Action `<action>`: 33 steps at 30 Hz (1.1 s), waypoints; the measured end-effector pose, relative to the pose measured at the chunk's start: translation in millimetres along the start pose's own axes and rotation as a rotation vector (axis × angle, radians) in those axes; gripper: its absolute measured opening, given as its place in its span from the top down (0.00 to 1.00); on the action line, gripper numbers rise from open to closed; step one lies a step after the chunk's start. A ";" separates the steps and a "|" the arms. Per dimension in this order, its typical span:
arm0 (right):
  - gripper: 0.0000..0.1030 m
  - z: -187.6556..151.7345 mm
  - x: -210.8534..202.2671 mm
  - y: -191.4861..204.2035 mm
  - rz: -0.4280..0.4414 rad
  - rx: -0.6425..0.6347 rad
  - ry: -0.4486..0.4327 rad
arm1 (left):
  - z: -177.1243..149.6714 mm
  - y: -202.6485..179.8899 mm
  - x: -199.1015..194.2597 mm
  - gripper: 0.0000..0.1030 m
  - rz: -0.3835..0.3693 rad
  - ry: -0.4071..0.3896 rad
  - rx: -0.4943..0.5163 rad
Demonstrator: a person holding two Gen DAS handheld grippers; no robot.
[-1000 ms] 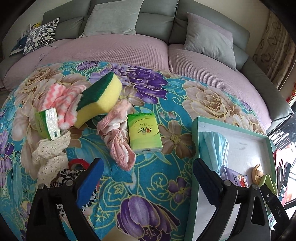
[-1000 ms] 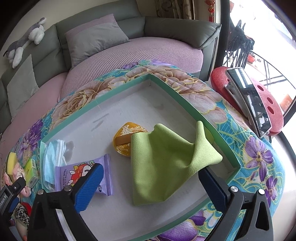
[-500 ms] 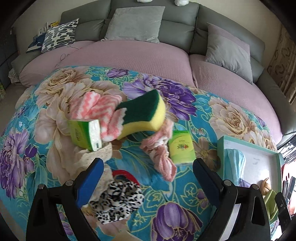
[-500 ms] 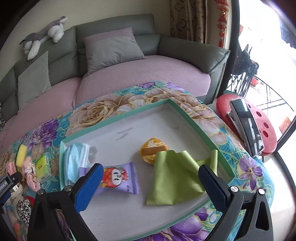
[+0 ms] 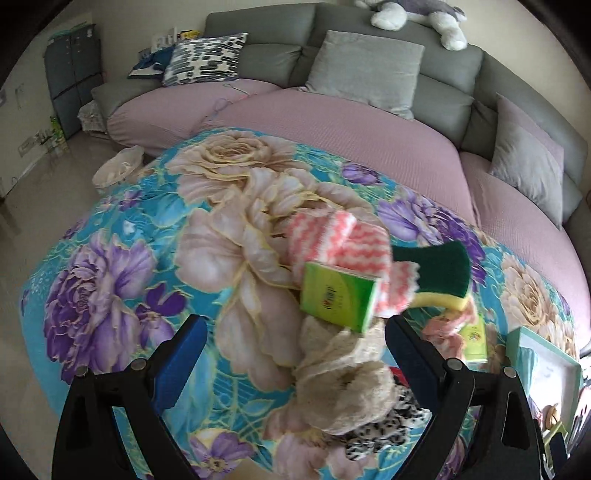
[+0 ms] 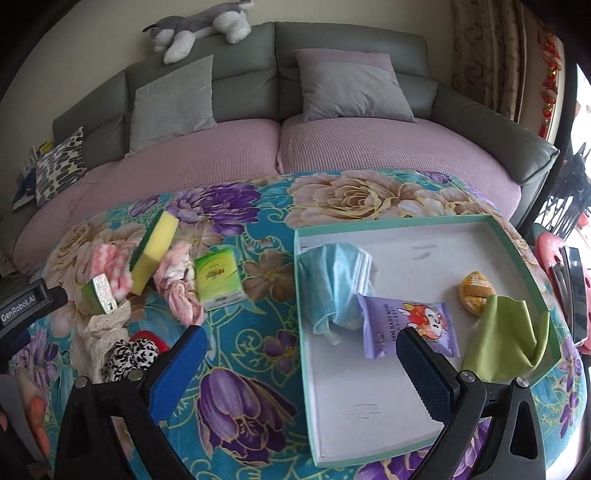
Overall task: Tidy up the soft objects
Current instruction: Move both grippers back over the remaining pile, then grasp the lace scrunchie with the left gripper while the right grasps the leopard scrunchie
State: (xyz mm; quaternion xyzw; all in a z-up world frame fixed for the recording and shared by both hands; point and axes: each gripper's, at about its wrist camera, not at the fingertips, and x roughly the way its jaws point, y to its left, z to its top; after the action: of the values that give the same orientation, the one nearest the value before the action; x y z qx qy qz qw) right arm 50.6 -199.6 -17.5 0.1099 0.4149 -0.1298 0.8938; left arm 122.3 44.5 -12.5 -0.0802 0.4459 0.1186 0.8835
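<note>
My left gripper (image 5: 293, 343) is open and empty, hovering over a cream lace cloth (image 5: 343, 376). Just beyond it lie a green tissue pack (image 5: 338, 301), a pink zigzag cloth (image 5: 340, 243) and a yellow-green sponge (image 5: 436, 280). My right gripper (image 6: 301, 354) is open and empty above the left rim of the teal tray (image 6: 369, 406). Inside the tray are a blue mask (image 6: 332, 284), a purple packet (image 6: 406, 328), an orange item (image 6: 476, 291) and a green cloth (image 6: 506, 343). The same sponge (image 6: 153, 254), a twisted pink cloth (image 6: 181, 284) and a second tissue pack (image 6: 218, 280) lie left of the tray.
A leopard-print item (image 6: 129, 354) and a red object (image 6: 147, 338) sit near the table's front left. A grey-and-pink sofa (image 6: 332, 147) curves behind the floral-covered table, with a plush toy (image 6: 199, 22) on top. A red stool (image 6: 554, 258) holding a phone stands at the right.
The left gripper swung left and back, from beside the tray to over the pile of cloths. The right gripper drew back and turned left; the green cloth now lies in the tray's right corner.
</note>
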 end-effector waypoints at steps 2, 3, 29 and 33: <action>0.00 -1.9 2.0 7.6 0.011 -0.005 0.011 | 2.2 11.7 -1.3 0.06 0.007 -0.007 -0.024; 0.00 -2.8 3.6 11.1 0.013 -0.008 0.017 | 3.0 16.8 -1.6 0.06 0.009 -0.007 -0.036; 0.00 -25.3 39.8 67.4 0.200 -0.124 0.146 | -12.8 13.0 57.4 0.05 -0.125 0.254 -0.060; 0.00 -28.5 43.4 74.6 0.235 -0.141 0.164 | -15.9 6.7 67.3 0.05 -0.139 0.294 -0.037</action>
State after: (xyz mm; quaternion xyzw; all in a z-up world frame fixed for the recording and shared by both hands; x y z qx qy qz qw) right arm 81.4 -126.7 -62.3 0.1049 0.4790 0.0148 0.8714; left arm 146.9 56.3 -76.5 -0.1434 0.5614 0.0525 0.8133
